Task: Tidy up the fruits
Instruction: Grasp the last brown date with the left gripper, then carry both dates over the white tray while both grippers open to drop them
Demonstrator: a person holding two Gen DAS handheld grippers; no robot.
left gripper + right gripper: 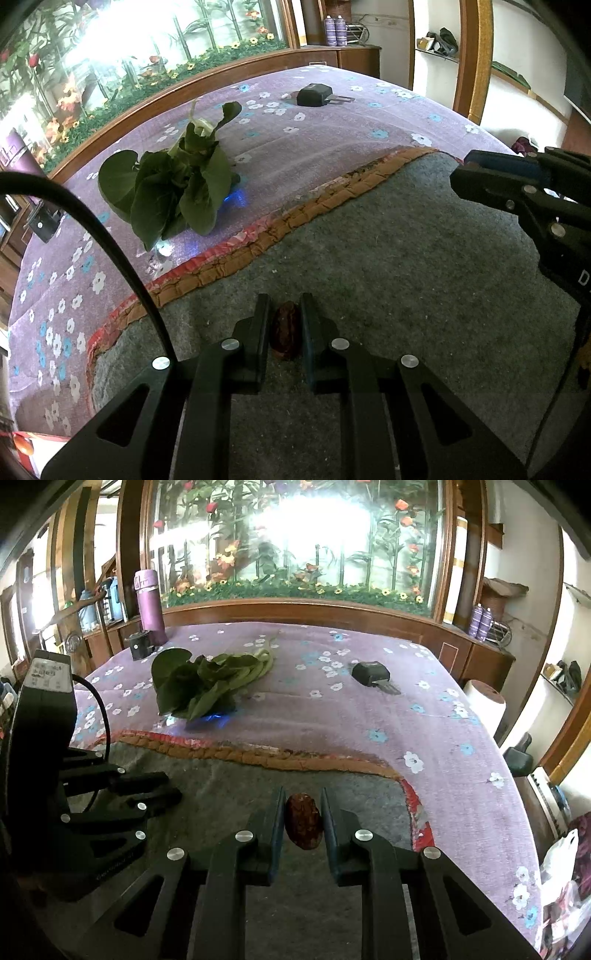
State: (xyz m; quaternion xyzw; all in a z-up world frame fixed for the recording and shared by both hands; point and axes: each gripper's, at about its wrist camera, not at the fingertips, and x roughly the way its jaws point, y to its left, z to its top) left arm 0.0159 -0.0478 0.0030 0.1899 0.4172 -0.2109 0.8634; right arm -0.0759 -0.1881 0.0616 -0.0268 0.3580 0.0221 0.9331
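I see the purple flowered cloth (332,716) filling mid-frame, the grey mat (369,258) below it, leafy greens (173,192) at upper left. My left tongs (284,317) pinch one dried red fruit (285,332) at bottom centre; my right tongs (303,805) clamp another red fruit (303,821).

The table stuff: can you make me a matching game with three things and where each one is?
Things:
1. leafy greens
2. wrinkly red fruit
3. purple bottle

Places:
A. between the right gripper fingers
B. standing on the wooden ledge behind the flowery cloth
C. lying on the flowery cloth

Pairs: 1-C, 2-A, 3-B
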